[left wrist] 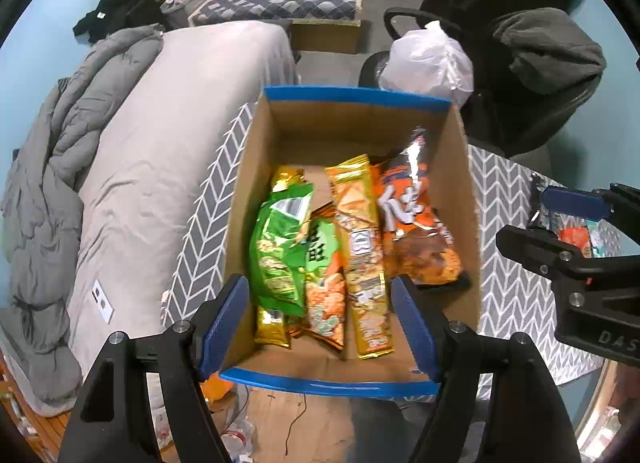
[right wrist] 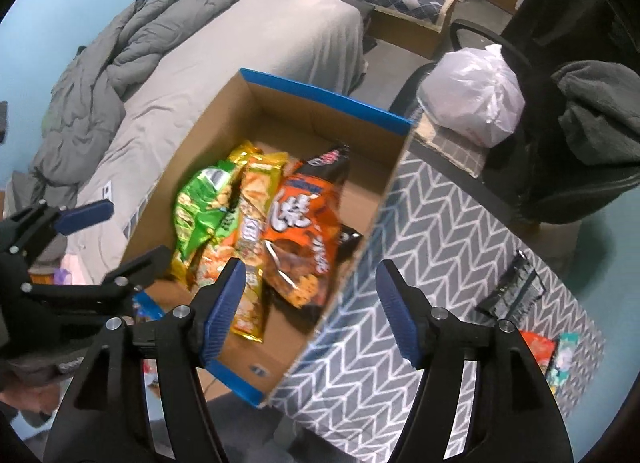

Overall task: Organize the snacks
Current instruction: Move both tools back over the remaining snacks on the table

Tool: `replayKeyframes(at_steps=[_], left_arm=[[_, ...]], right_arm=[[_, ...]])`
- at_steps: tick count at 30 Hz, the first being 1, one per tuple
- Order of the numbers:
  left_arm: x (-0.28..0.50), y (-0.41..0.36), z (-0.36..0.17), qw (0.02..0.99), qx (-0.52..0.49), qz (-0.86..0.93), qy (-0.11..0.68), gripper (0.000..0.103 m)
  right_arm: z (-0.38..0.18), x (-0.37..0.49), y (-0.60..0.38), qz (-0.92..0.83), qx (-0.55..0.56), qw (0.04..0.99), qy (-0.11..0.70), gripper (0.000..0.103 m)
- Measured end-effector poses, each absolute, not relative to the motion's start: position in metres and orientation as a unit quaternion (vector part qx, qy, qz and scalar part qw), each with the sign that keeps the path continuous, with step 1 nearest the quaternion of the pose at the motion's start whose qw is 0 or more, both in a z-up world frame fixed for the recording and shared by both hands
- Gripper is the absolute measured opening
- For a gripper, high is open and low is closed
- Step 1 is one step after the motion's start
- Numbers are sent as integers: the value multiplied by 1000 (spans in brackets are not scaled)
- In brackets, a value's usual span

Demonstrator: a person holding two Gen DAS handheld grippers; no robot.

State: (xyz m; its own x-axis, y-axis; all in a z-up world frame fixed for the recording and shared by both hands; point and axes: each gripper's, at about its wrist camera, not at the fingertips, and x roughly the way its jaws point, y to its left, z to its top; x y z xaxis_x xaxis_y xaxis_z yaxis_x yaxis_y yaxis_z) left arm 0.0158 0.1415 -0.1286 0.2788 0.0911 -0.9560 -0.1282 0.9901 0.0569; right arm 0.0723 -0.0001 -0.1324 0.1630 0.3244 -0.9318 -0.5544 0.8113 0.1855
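Observation:
An open cardboard box (left wrist: 360, 123) with blue rims sits on a table with a grey chevron cloth (left wrist: 508, 295); it also shows in the right wrist view (right wrist: 280, 111). Inside lie a green snack bag (left wrist: 276, 247), a green-orange bag (left wrist: 326, 295), a long yellow pack (left wrist: 362, 251) and an orange bag (left wrist: 416, 231). My left gripper (left wrist: 320, 323) is open and empty over the box's near end. My right gripper (right wrist: 310, 311) is open and empty above the box's right wall. A black packet (right wrist: 512, 291) and a red and teal packet (right wrist: 548, 355) lie on the cloth at right.
A bed with grey bedding (left wrist: 132, 167) lies left of the table. A chair holding a white plastic bag (left wrist: 428, 63) and dark clothes (left wrist: 548, 51) stands behind the box. The right gripper shows at the right edge of the left wrist view (left wrist: 560, 223).

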Motion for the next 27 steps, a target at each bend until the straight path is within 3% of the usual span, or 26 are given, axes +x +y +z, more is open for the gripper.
replayKeyframes(at_steps=[27], left_arm=[[25,19,-107,802,43,-11,596,76]], right_arm=[[-126,66,-151,196,-85,784,583,74]])
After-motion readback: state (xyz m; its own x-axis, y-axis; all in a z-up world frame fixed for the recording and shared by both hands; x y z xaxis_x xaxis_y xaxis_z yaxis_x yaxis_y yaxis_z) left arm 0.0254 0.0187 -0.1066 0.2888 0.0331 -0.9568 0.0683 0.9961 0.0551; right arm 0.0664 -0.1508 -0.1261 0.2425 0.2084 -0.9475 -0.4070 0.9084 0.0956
